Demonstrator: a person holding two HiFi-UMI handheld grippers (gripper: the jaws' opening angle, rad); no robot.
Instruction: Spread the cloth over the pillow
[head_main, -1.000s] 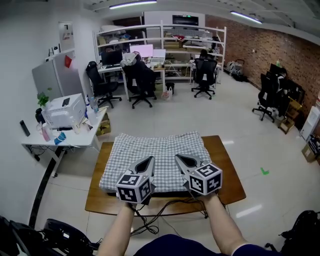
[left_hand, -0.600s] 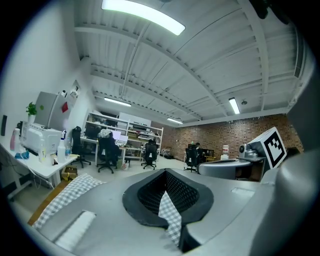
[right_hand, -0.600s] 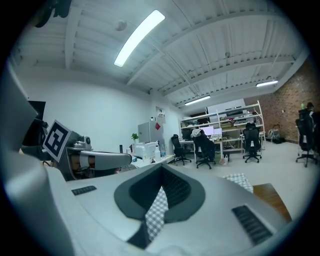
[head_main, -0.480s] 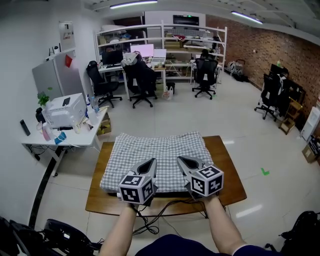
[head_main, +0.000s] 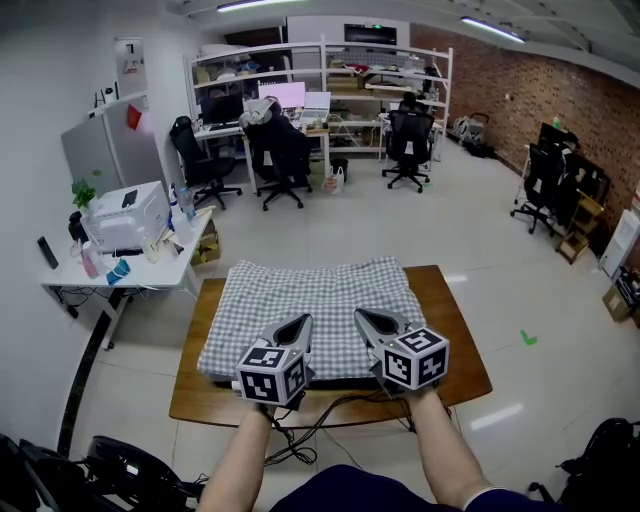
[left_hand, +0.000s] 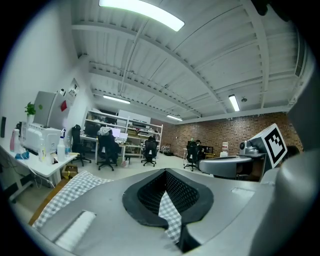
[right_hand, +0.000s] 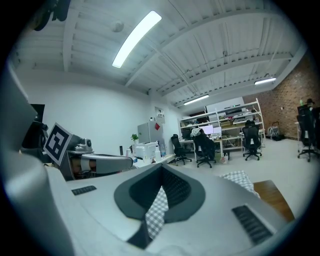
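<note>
A grey-and-white checked cloth (head_main: 312, 305) lies spread over the pillow on the brown wooden table (head_main: 455, 345); only a dark strip of the pillow (head_main: 335, 382) shows at the near edge. My left gripper (head_main: 297, 327) is shut on the cloth's near edge, and a strip of checked fabric (left_hand: 170, 215) shows between its pads. My right gripper (head_main: 365, 323) is shut on the same edge further right, with checked fabric (right_hand: 156, 210) pinched between its pads. Both grippers hover side by side over the near part of the cloth.
Black cables (head_main: 320, 425) hang below the table's near edge. A white side table (head_main: 130, 265) with a printer (head_main: 125, 215) and bottles stands to the left. Office chairs (head_main: 280, 160), desks and shelves fill the back of the room; a brick wall (head_main: 560, 110) runs along the right.
Both grippers have held their place on the cloth's near edge; the head view has shifted slightly, nothing else moved.
</note>
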